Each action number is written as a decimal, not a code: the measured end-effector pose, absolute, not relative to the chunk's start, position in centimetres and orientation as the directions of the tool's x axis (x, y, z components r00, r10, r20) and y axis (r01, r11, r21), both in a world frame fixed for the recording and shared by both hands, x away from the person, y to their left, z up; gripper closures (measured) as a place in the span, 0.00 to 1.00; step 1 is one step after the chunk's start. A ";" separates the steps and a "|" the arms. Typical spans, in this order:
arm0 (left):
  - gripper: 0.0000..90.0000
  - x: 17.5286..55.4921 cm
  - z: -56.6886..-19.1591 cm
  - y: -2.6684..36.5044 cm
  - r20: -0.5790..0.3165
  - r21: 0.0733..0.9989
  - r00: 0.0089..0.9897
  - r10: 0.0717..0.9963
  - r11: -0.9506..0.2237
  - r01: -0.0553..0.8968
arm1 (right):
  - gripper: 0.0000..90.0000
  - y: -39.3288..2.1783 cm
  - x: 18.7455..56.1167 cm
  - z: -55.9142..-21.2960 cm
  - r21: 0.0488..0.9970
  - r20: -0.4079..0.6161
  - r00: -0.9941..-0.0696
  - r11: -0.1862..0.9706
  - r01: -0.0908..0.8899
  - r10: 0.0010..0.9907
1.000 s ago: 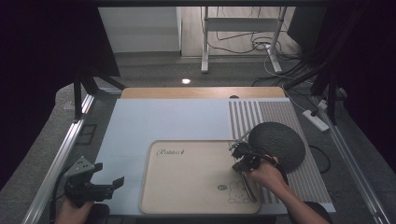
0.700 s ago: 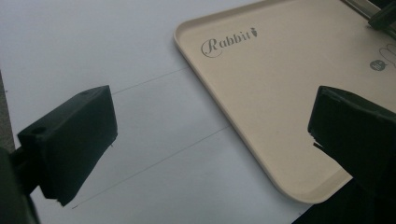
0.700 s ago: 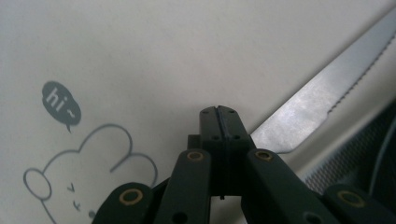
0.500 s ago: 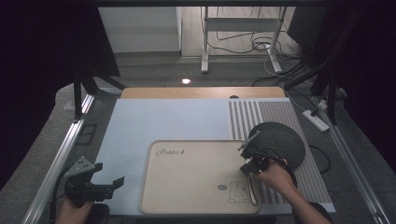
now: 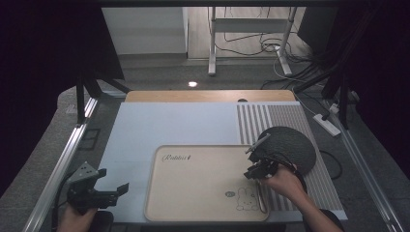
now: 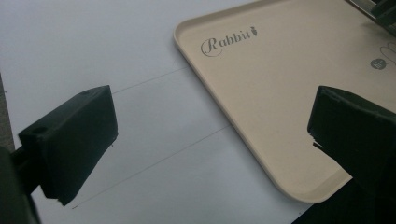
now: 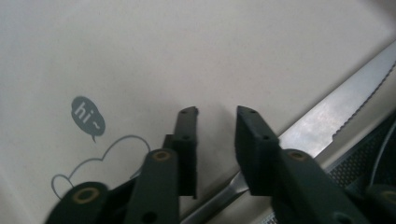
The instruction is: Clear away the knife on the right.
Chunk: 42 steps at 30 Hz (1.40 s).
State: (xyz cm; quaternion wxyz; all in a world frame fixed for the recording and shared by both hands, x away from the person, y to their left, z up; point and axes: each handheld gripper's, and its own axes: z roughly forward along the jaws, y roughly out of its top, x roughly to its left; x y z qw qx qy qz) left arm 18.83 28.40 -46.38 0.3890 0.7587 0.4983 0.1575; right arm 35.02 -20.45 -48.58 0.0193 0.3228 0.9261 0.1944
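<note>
Left gripper [image 5: 112,192]: parked at the table's [image 5: 159,125] near-left corner, just off the tray's [image 5: 193,193] left edge. Jaws wide apart, nothing between them; in the left gripper view they frame bare table and the tray's near corner with the "Rabbit" lettering [image 6: 229,40]. Same spot as a second ago.

Tray: beige, rounded rim, flat on the table, printed with a rabbit outline [image 5: 247,199] and a "hi~" bubble [image 7: 88,116] near its right end.

Knife [image 7: 327,119]: steel, serrated edge along the blade, slim metal handle. It lies along the tray's right rim, handle toward the person, blade tip pointing away toward the dark round mat [image 5: 290,145], which sits on the striped mat [image 5: 309,125].

Right gripper [image 5: 256,170]: over the tray's right end, jaws pointing down at the tray floor. Jaws have just been opening; now a narrow gap, nothing in it. The knife runs just beside the right-hand jaw, outside the gap; can't tell whether that jaw touches it.

Versus earlier frames: the right gripper was clamped shut on the knife, with the blade angled up over the tray's edge; now the knife is released and lying down.
</note>
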 end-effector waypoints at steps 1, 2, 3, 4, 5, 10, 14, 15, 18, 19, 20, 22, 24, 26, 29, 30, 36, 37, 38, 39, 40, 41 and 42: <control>0.02 18.8 -46.4 28.4 -0.148 0.747 0.454 0.879 -0.201 0.634 | 0.71 -20.4 35.0 -48.5 0.383 0.088 -0.792 0.713 0.587 0.605; 0.02 18.8 -46.4 28.4 -0.148 0.747 0.454 0.879 -0.201 0.634 | 0.71 -20.4 35.0 -48.5 0.383 0.088 -0.792 0.713 0.587 0.605; 0.02 18.8 -46.4 28.4 -0.146 0.747 0.454 0.879 -0.203 0.634 | 0.66 -20.5 35.0 -48.3 0.397 0.085 -0.791 0.707 0.585 0.606; 0.02 18.8 -46.4 28.4 -0.146 0.747 0.454 0.879 -0.203 0.633 | 0.65 -20.5 35.0 -48.2 0.403 0.083 -0.789 0.704 0.585 0.608; 0.02 18.8 -46.4 28.4 -0.147 0.746 0.454 0.879 -0.203 0.634 | 0.62 -20.5 35.0 -48.1 0.411 0.083 -0.789 0.701 0.583 0.608; 0.02 18.9 -46.4 28.4 -0.147 0.746 0.454 0.879 -0.203 0.634 | 0.51 -20.7 34.8 -47.5 0.443 0.070 -0.784 0.685 0.579 0.617; 0.02 18.9 -46.4 28.4 -0.146 0.745 0.455 0.879 -0.205 0.635 | 0.41 -21.0 34.7 -47.2 0.465 0.057 -0.775 0.670 0.579 0.630; 0.02 18.9 -46.4 28.4 -0.146 0.745 0.455 0.879 -0.205 0.635 | 0.38 -21.0 34.6 -47.1 0.469 0.055 -0.771 0.666 0.581 0.634; 0.02 18.9 -46.4 28.4 -0.147 0.745 0.454 0.879 -0.204 0.635 | 0.28 -21.2 34.6 -46.9 0.472 0.044 -0.765 0.662 0.583 0.642; 0.02 18.9 -46.4 28.4 -0.147 0.745 0.454 0.879 -0.204 0.635 | 0.28 -21.2 34.6 -46.9 0.472 0.044 -0.765 0.662 0.583 0.642; 0.02 18.9 -46.4 28.4 -0.147 0.745 0.454 0.879 -0.203 0.635 | 0.25 -21.3 34.5 -46.9 0.472 0.033 -0.764 0.664 0.580 0.644; 0.02 18.9 -46.4 28.4 -0.147 0.745 0.454 0.879 -0.204 0.635 | 0.21 -21.3 34.5 -46.8 0.473 0.033 -0.764 0.663 0.580 0.645; 0.02 18.9 -46.4 28.4 -0.146 0.745 0.454 0.879 -0.204 0.635 | 0.21 -21.3 34.4 -46.7 0.476 0.037 -0.768 0.665 0.576 0.640; 0.02 18.9 -46.4 28.4 -0.148 0.745 0.453 0.879 -0.202 0.635 | 0.19 -21.4 34.4 -46.6 0.484 0.036 -0.774 0.667 0.567 0.632; 0.02 18.9 -46.4 28.4 -0.148 0.746 0.453 0.879 -0.202 0.635 | 0.16 -21.5 34.2 -46.5 0.491 0.025 -0.780 0.672 0.554 0.625; 0.02 18.9 -46.4 28.4 -0.148 0.745 0.453 0.879 -0.202 0.635 | 0.15 -21.5 34.2 -46.5 0.495 0.021 -0.779 0.670 0.553 0.627; 0.02 18.9 -46.4 28.4 -0.149 0.745 0.453 0.879 -0.201 0.636 | 0.09 -22.3 34.1 -46.3 0.522 0.023 -0.769 0.648 0.554 0.639; 0.02 18.9 -46.4 28.4 -0.150 0.745 0.452 0.879 -0.200 0.636 | 0.07 -22.4 34.0 -46.3 0.530 0.030 -0.767 0.640 0.556 0.641; 0.02 18.9 -46.4 28.4 -0.150 0.745 0.452 0.879 -0.200 0.636 | 0.04 -22.6 34.0 -46.2 0.534 0.036 -0.765 0.634 0.559 0.643; 0.02 18.9 -46.4 28.4 -0.150 0.745 0.452 0.879 -0.200 0.636 | 0.03 -22.7 33.9 -46.1 0.540 0.036 -0.762 0.629 0.559 0.647; 0.02 18.9 -46.4 28.4 -0.150 0.745 0.452 0.879 -0.200 0.636 | 0.03 -22.7 33.9 -46.1 0.540 0.036 -0.762 0.629 0.559 0.647; 0.02 18.9 -46.4 28.4 -0.150 0.745 0.452 0.879 -0.200 0.636 | 0.00 -23.0 33.7 -45.9 0.556 0.029 -0.756 0.618 0.556 0.654; 0.02 18.9 -46.4 28.4 -0.150 0.745 0.452 0.879 -0.200 0.636 | 0.00 -23.0 33.6 -45.8 0.563 0.024 -0.752 0.613 0.555 0.659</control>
